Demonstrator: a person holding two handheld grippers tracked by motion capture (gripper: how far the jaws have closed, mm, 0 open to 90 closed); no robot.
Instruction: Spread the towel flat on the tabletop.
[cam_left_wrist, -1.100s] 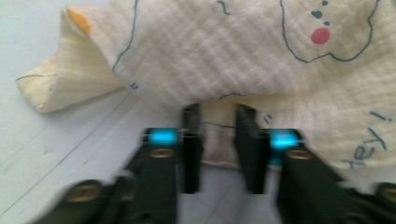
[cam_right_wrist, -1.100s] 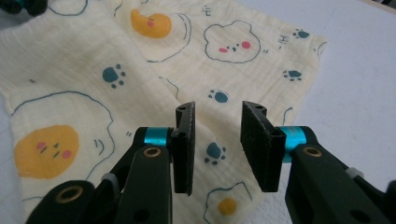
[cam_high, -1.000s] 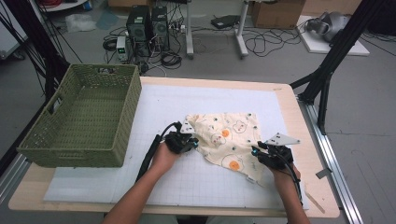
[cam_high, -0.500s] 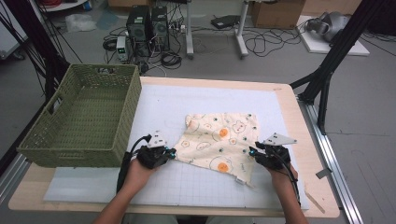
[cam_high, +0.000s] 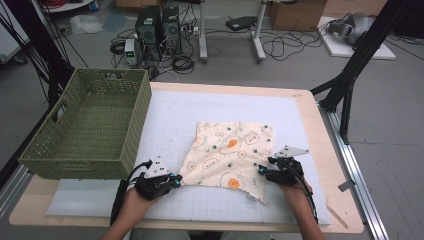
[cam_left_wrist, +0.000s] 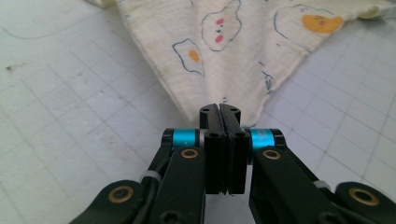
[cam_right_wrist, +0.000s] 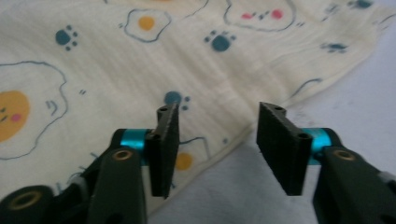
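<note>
— Where is the cloth?

— It lies spread out on the white mat in the middle of the table. It is pale yellow, with little fried eggs and paw prints drawn on it. It sits to the right of the green basket, not touching it.

— What is the left gripper doing?

— It is at the cloth's near left corner. In the left gripper view its jaws are pressed tight together and they pinch the very tip of that corner. The rest of the cloth fans out away from the left gripper, flat on the mat.

— And the right gripper?

— It is at the near right side of the cloth, by the edge. Its jaws are spread apart — they have just been opening. In the right gripper view the cloth's edge runs under the gap between them. The left jaw hangs over the cloth and the right jaw hangs over the bare mat. They do not squeeze the cloth.

— Are the two grippers close together?

— No, they are well apart, with the cloth's near edge between them.
</note>
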